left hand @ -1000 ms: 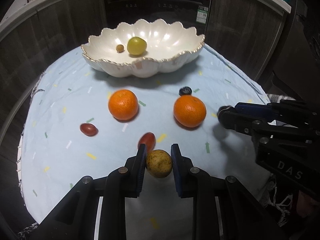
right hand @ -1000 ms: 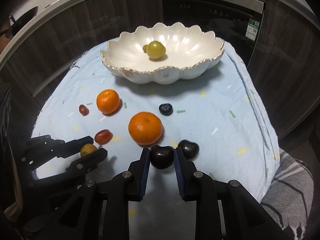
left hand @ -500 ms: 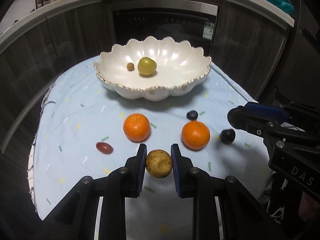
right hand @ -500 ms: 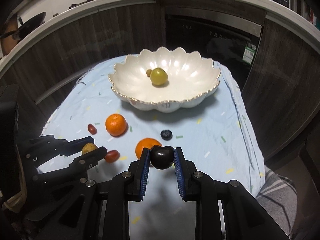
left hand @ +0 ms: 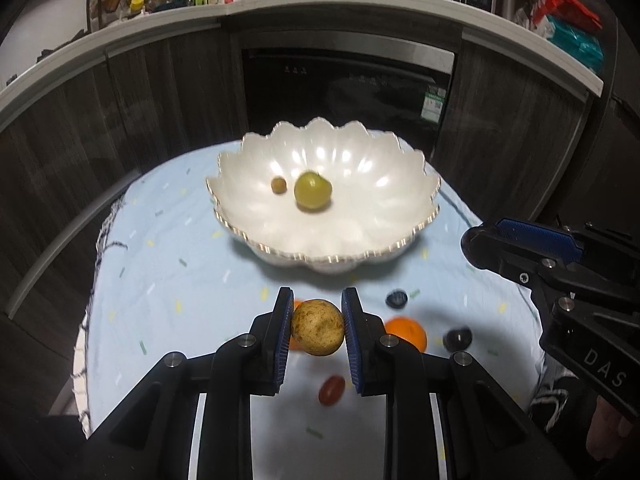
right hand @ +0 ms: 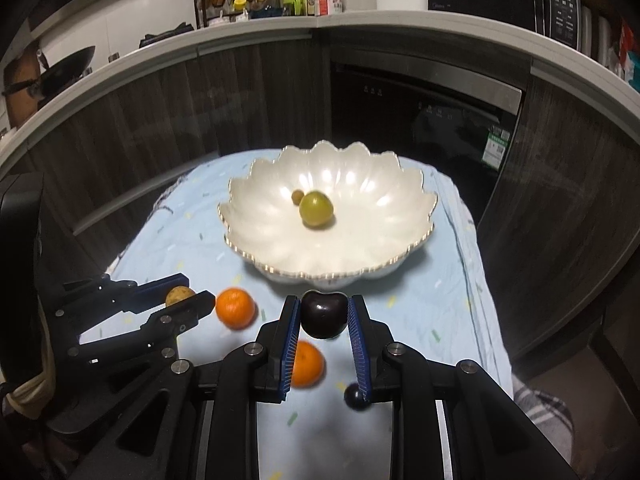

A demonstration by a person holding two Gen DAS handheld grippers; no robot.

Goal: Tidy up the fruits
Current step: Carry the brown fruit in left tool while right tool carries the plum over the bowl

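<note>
Desk (left hand: 160, 280) draped in a pale blue cloth (right hand: 440, 300) with scattered confetti marks.
On the cloth sit a white scalloped bowl (left hand: 416, 216), two oranges (right hand: 235, 308), a blueberry (left hand: 397, 298), a red grape (left hand: 332, 390) and a dark cherry (left hand: 459, 339).

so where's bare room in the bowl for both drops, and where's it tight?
Bowl: free floor right of and in front of the green fruit, out to the right rim. The centre-left is taken by it and the small brown fruit. Cloth right of the bowl is bare. It is tight in front, around both oranges.
</note>
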